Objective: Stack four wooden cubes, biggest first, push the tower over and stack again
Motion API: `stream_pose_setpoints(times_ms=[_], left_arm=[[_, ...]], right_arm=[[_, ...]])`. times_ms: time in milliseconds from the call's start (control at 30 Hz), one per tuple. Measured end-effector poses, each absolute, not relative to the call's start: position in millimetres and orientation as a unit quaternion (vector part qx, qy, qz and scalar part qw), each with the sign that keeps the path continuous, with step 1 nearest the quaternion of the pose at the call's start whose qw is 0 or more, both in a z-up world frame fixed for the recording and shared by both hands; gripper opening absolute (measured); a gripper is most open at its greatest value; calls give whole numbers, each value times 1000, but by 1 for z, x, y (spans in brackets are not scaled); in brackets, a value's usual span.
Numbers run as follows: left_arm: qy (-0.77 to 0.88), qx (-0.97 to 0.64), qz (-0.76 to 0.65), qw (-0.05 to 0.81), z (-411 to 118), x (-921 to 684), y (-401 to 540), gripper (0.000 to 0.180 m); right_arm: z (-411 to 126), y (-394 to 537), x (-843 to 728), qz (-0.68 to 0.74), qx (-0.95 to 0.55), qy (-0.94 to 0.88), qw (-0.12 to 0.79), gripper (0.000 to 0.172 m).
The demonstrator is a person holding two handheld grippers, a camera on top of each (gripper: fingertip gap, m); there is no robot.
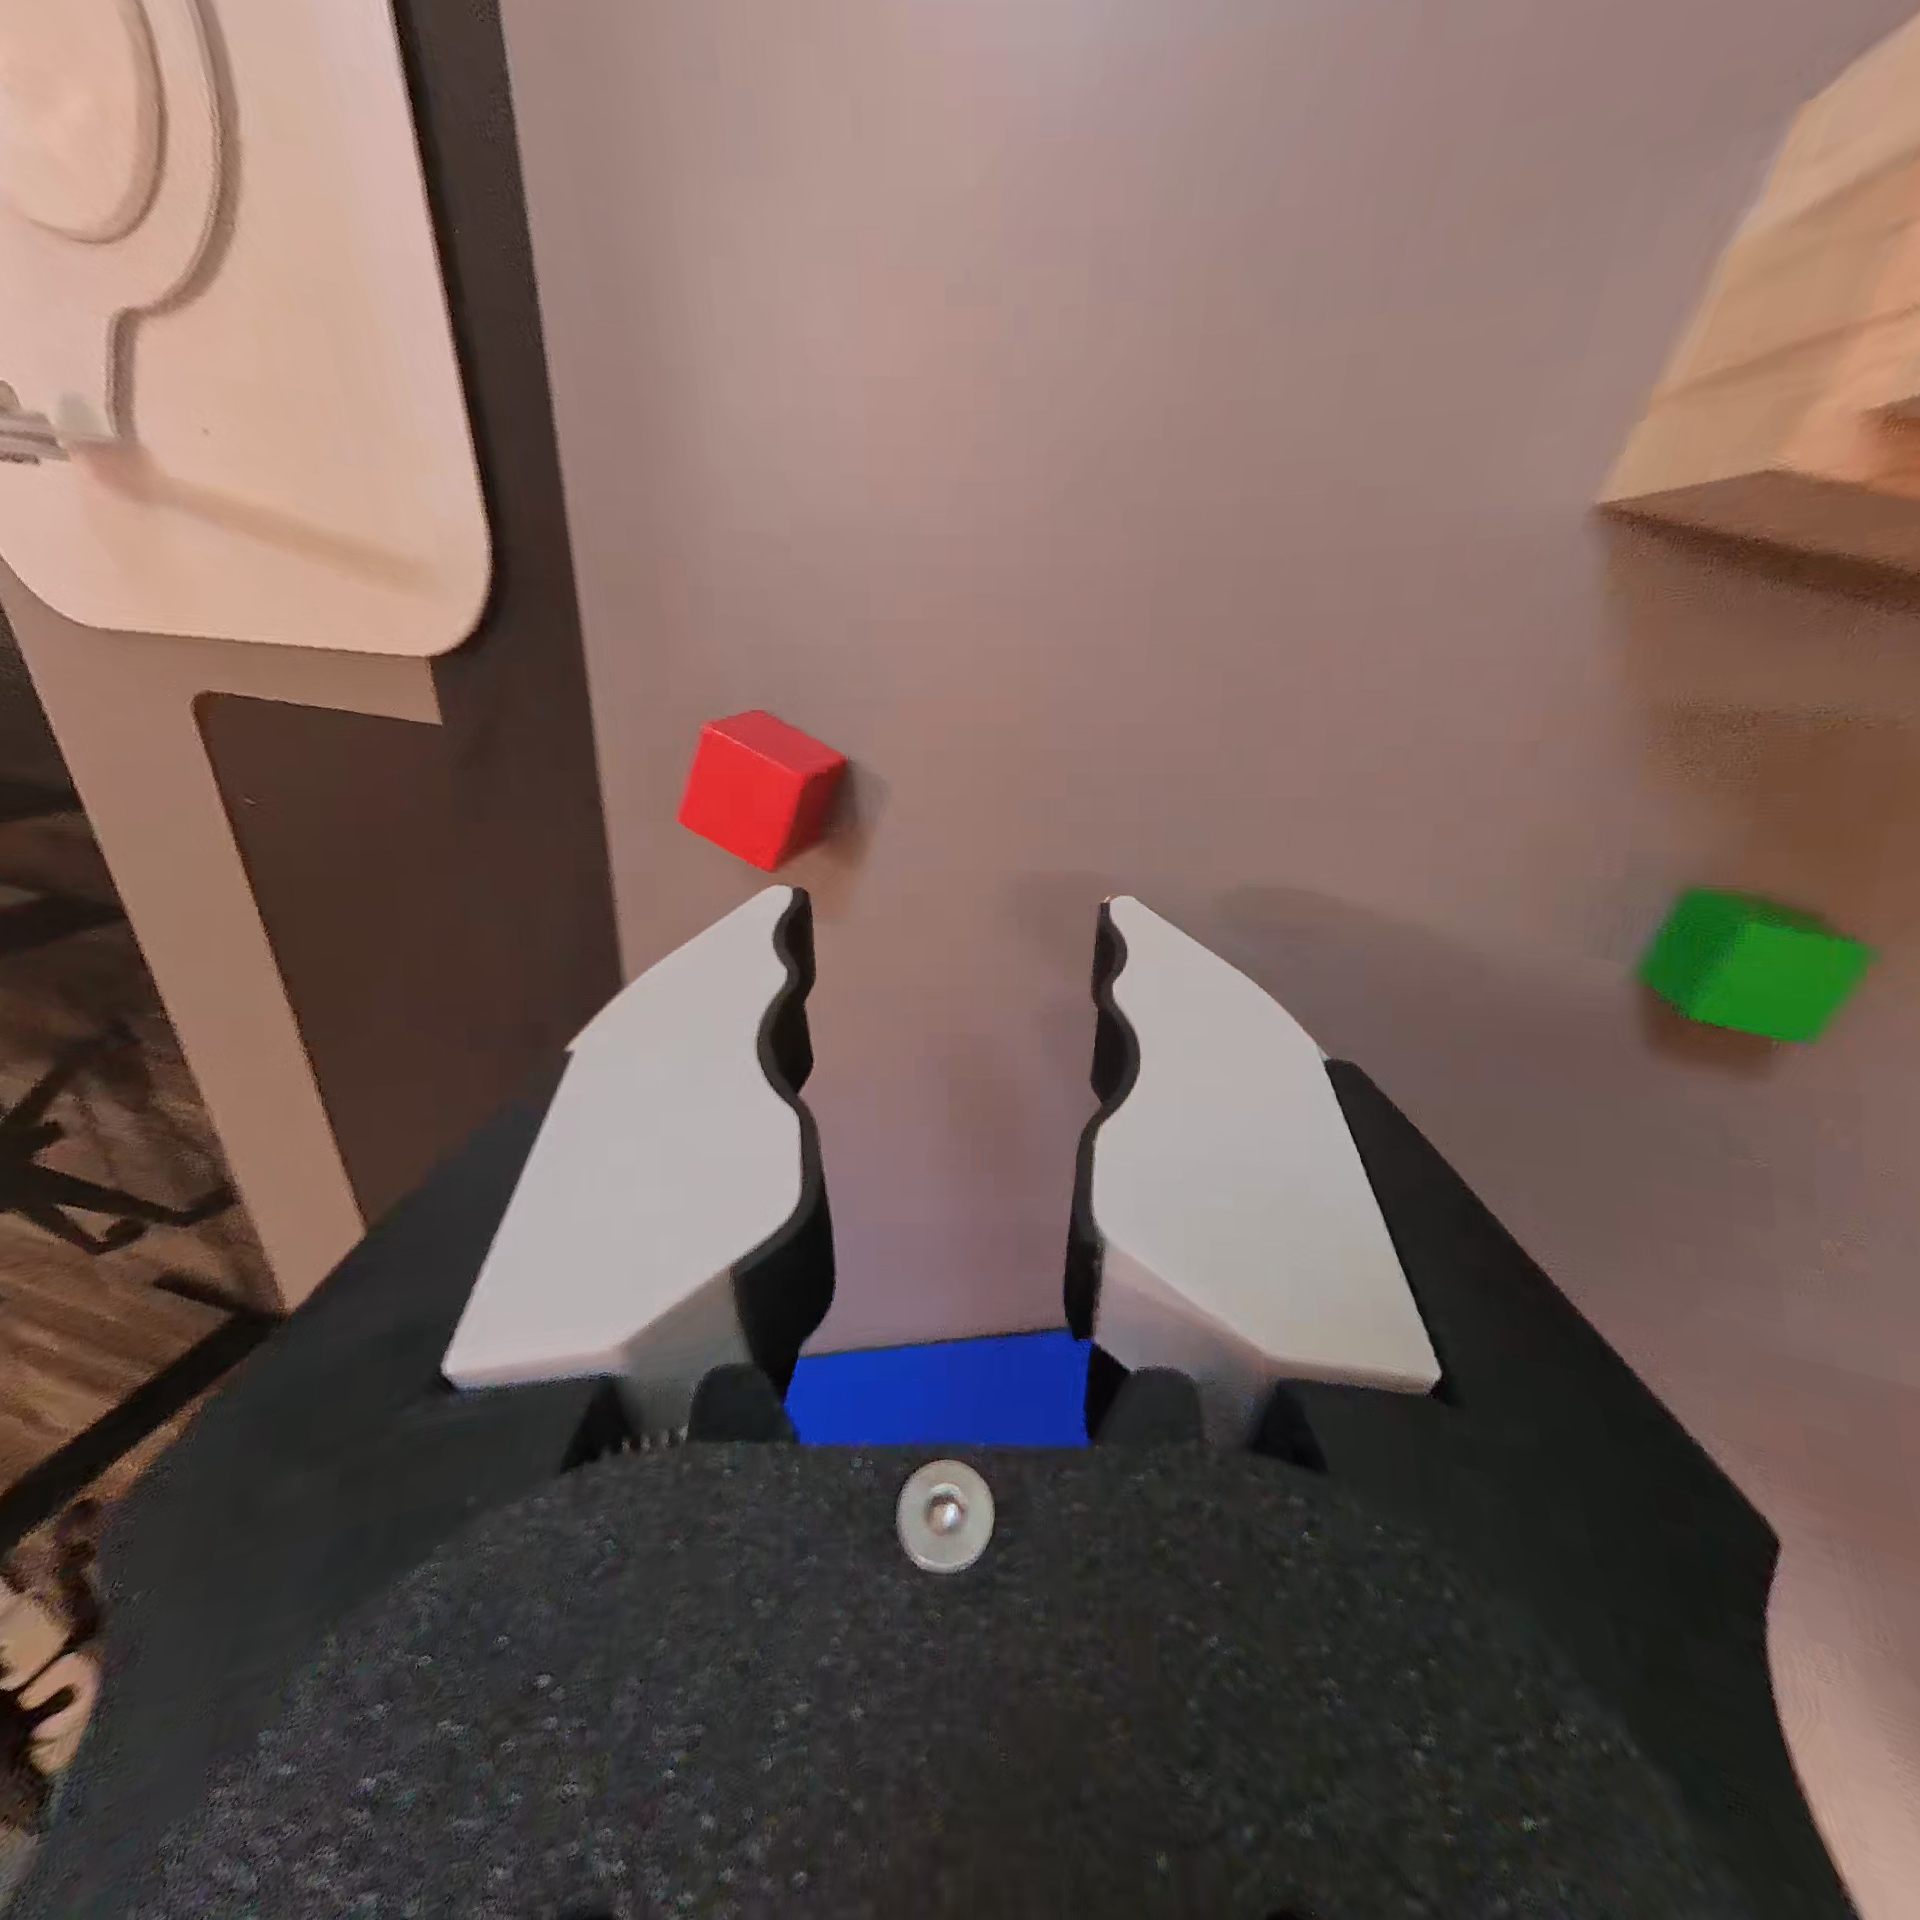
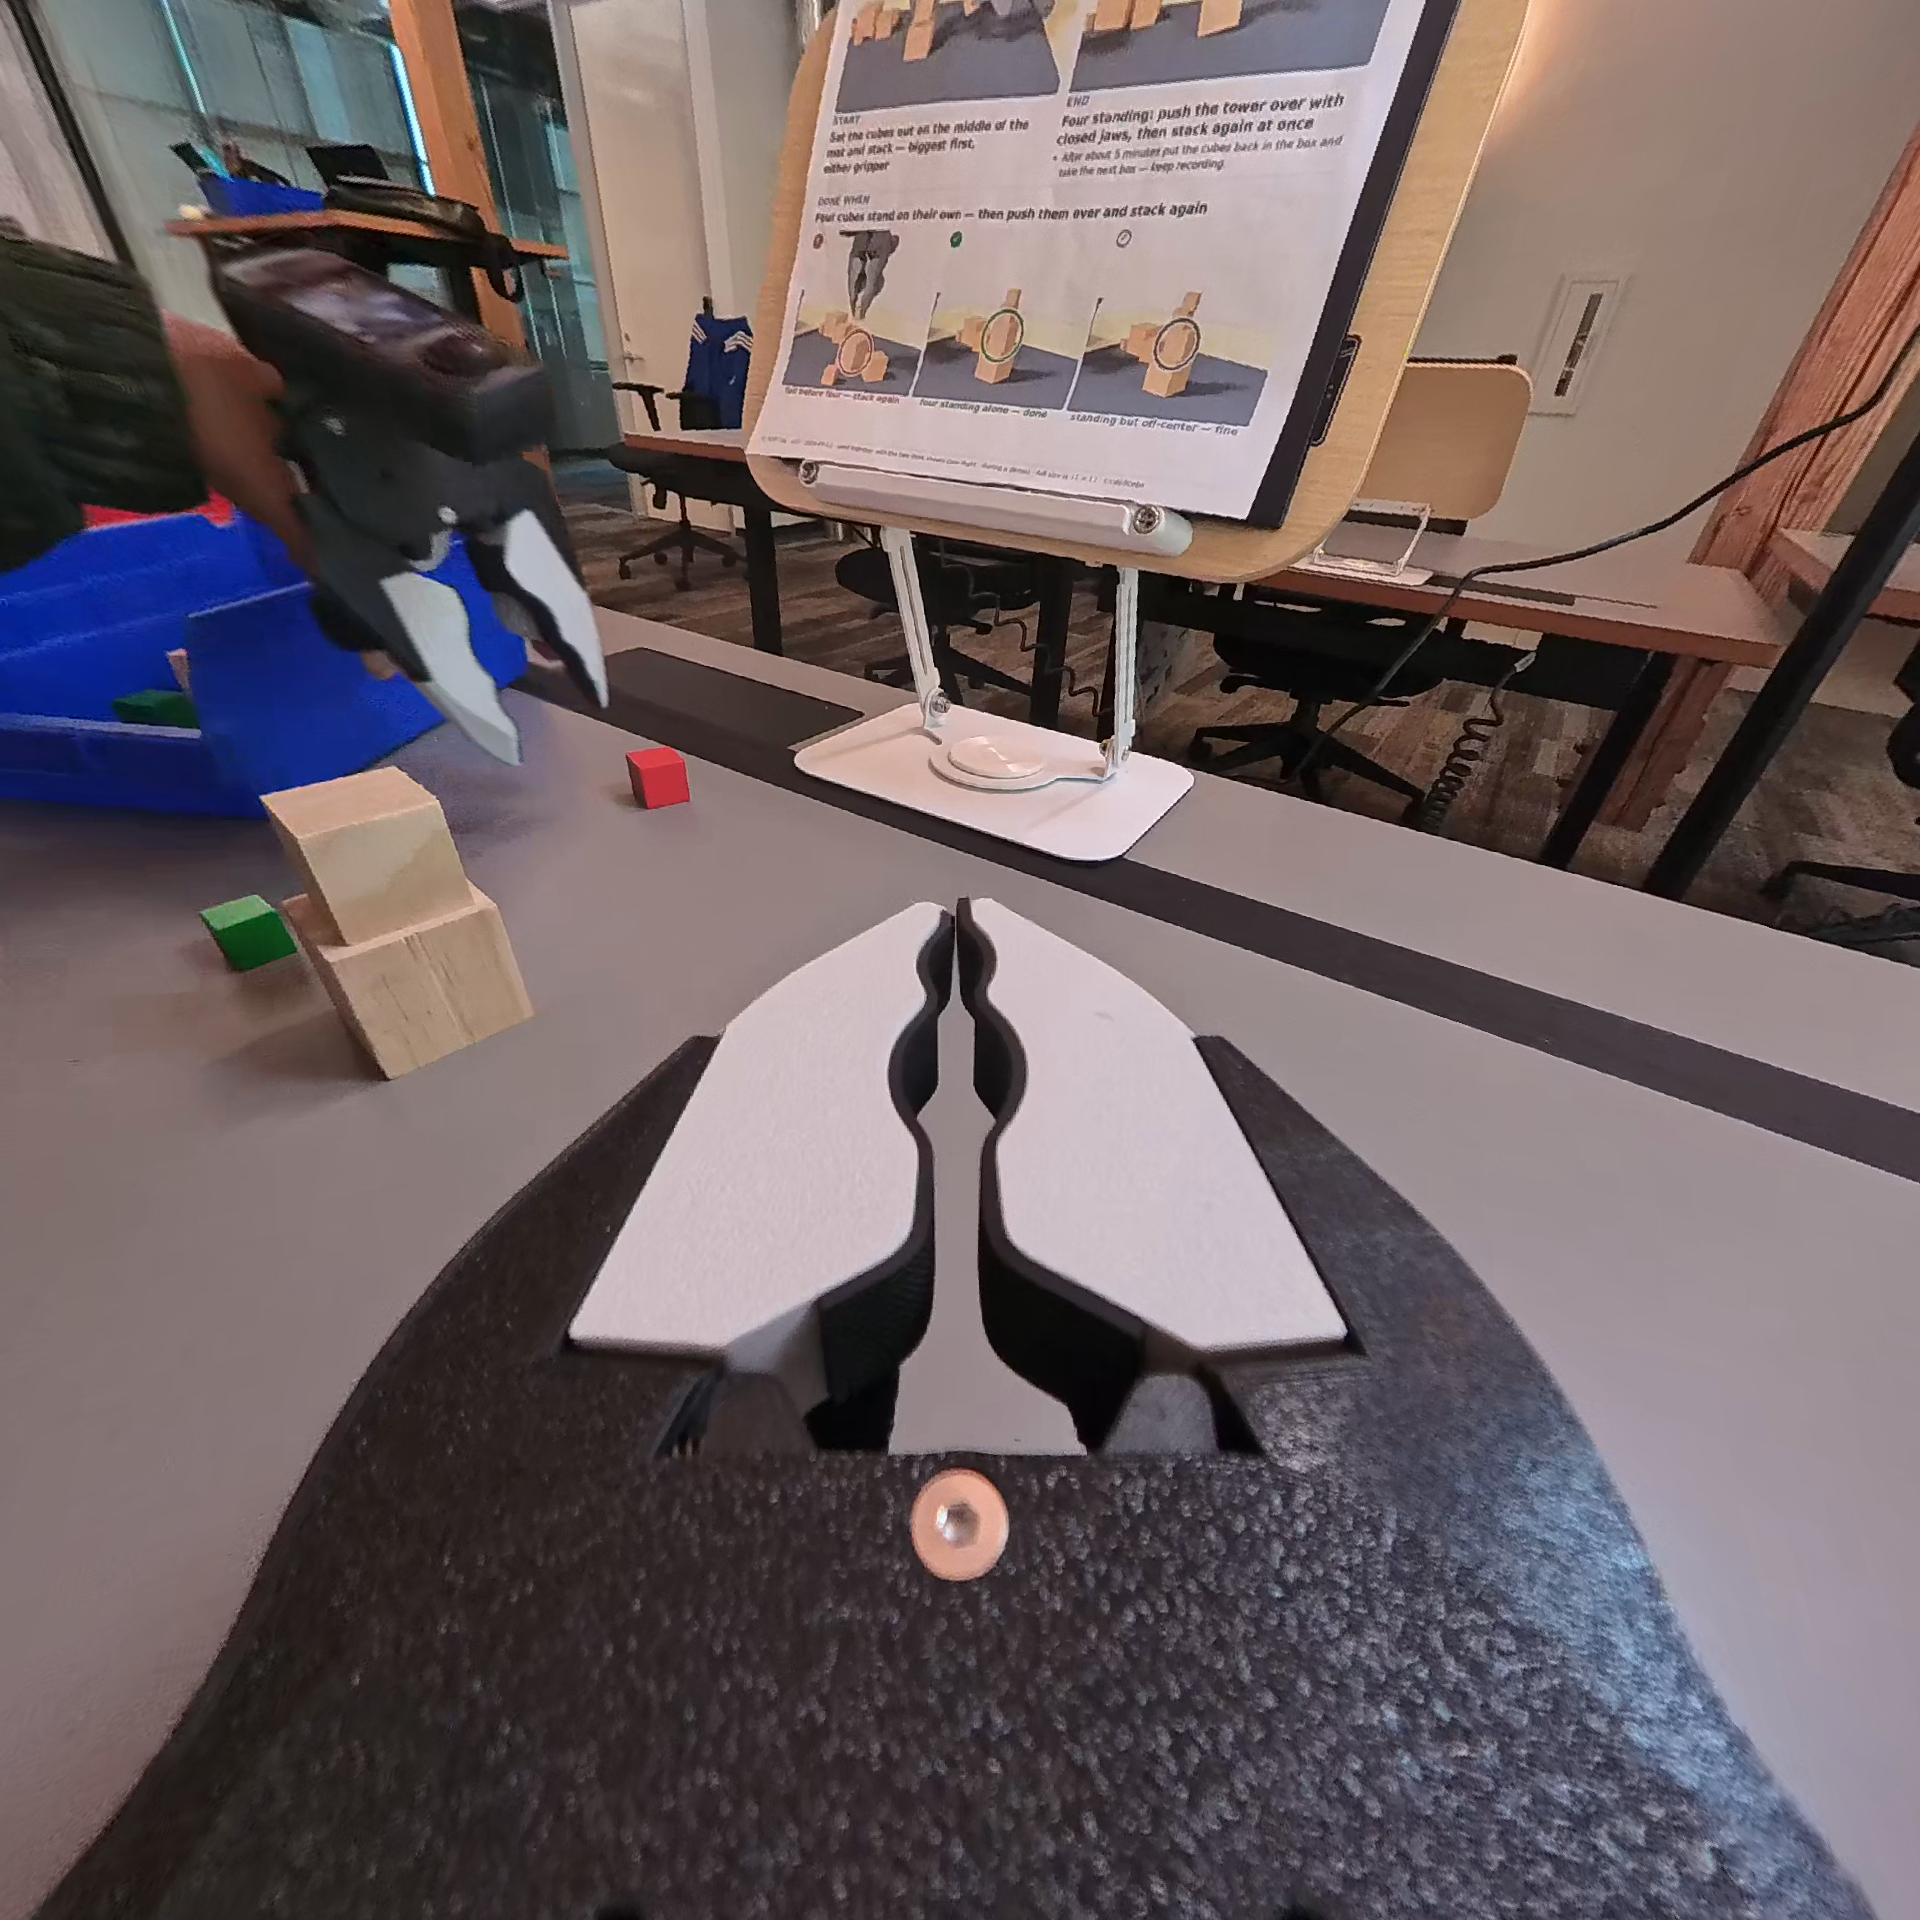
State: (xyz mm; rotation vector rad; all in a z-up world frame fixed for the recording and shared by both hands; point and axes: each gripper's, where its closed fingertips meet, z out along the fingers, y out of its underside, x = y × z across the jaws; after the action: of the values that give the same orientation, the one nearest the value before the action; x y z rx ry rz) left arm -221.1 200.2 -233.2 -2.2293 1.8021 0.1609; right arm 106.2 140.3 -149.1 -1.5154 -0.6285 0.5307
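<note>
Two grippers in view, neither holding anything. Left gripper (image 1: 951,904) is held above the grey table (image 1: 1143,520), pointing down at it, jaws wide apart with only bare tabletop between the fingertips. Nearest item is the small red cube (image 1: 758,788), lying on the table just past the left fingertip (image 1: 774,914) and outside the jaw gap; contact can't be judged from the left wrist view, but the right wrist view shows this gripper (image 2: 540,707) raised clear of the table, gripped by a person's hand (image 2: 223,416). A small green cube (image 1: 1751,966) sits well off to the right, near the base of the wooden blocks (image 1: 1787,343). A blue patch (image 1: 940,1392) shows at the root of the jaws; can't tell what it is.

Right gripper (image 2: 956,914) sits low over the table, jaws almost together with just a sliver between the tips, nothing in them. Well to its left: two-block wooden stack (image 2: 395,925), upper block skewed on the lower, green cube just beside its base. Red cube lies farther back, near the white stand base (image 2: 1049,800) carrying a printed sheet on a board (image 2: 1351,436). Blue bin (image 2: 135,675) at far left.
</note>
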Motion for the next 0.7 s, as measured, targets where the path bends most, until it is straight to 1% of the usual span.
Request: stream_pose_setpoints(times_ms=[33,200,333,367,400,433,567,700], left_arm=[[629,-764,64,130,-235,-222,210,50],[654,-745,90,102,-249,-226,248,49],[671,-733,95,54,-267,-231,255,51],[675,-731,95,45,-270,-232,254,47],[677,-728,94,41,-272,-231,254,40],[678,-728,91,42,-273,-228,254,29],[657,-750,55,49,-267,-217,249,28],[662,-745,36,69,-241,-196,233,28]], right_arm=[[-149,140,107,231,-667,-277,652,1],[-149,142,109,228,-668,-276,652,1],[-148,143,111,227,-668,-276,653,1],[-148,143,112,227,-668,-276,653,1],[-148,143,112,228,-668,-275,653,1],[-148,144,112,228,-669,-274,652,1],[-150,144,112,229,-670,-274,650,1],[-148,143,111,230,-667,-276,652,1]])
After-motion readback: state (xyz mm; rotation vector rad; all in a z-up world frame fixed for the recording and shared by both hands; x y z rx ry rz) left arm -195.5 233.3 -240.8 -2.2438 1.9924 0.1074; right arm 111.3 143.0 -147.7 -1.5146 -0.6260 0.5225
